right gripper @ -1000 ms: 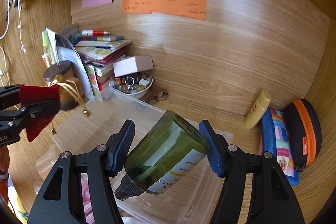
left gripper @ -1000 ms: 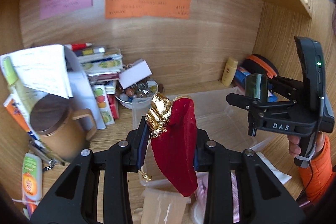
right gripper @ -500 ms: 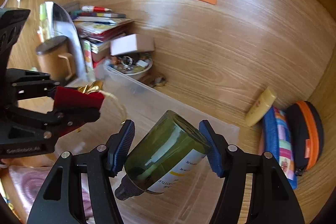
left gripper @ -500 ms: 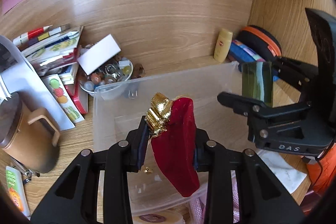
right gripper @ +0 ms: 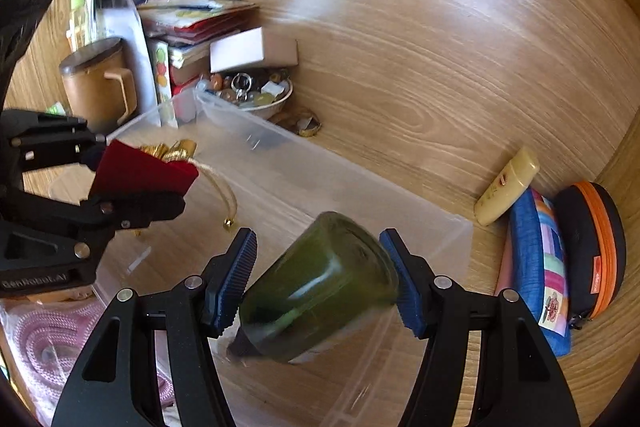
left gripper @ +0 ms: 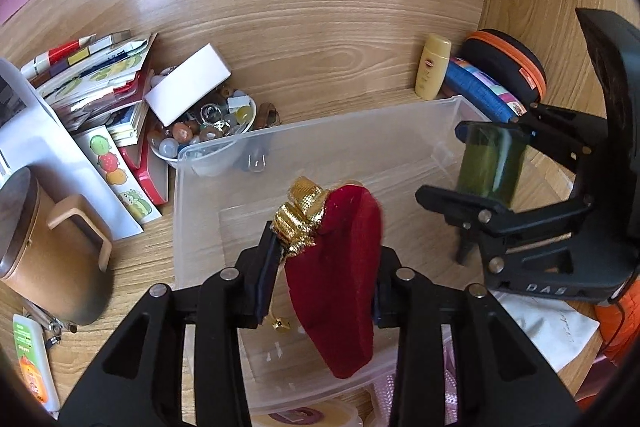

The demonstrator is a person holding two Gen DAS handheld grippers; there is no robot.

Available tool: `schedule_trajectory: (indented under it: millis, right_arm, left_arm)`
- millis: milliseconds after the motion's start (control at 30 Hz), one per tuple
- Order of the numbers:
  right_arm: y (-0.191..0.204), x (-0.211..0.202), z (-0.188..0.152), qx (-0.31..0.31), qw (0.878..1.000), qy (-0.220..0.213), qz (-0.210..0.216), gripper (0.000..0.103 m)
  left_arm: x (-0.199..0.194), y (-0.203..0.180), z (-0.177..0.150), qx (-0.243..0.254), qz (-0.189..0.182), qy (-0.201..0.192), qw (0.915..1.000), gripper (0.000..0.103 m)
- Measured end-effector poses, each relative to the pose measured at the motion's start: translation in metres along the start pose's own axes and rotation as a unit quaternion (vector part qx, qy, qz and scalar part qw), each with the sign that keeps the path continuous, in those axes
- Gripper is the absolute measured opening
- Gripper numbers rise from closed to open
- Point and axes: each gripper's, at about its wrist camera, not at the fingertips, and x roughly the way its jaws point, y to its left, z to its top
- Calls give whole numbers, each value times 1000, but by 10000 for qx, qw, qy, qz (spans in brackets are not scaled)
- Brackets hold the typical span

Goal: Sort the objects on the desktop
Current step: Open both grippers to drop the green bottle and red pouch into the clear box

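both grippers have sunk over the clear bin point(left gripper: 200, 211) since a second ago. the left gripper point(left gripper: 324, 279), jaws just eased wider, angles down with the red pouch point(left gripper: 340, 267) between them; the right gripper point(right gripper: 320, 283) clamps the green bottle point(right gripper: 320, 291) above the bin.

A storage bin point(left gripper: 320, 131) sits mid-tabletop point(left gripper: 152, 247), with a bowl of trinkets point(left gripper: 208, 131) touching its far left corner, a lidded mug point(left gripper: 44, 255) to its left, and a bottle point(left gripper: 432, 67) and pouches point(left gripper: 504, 67) behind its right end.
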Motion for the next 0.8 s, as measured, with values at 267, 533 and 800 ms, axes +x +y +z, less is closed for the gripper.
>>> schedule_trajectory:
  millis: [267,533,800]
  right_arm:
    - [4,4,0,-14,9997,158,159,61]
    - [2,2,1,-44,9999,87,76,76]
    - [2,-12,5,-88,9997,-213,11,80]
  left_arm:
    - [0,1,-1,2,125,-29,9999,59]
    - [-8,-4,-1,176,329,-249,9990,70]
    - [-28,-3,4,178,546,-638,9963,77]
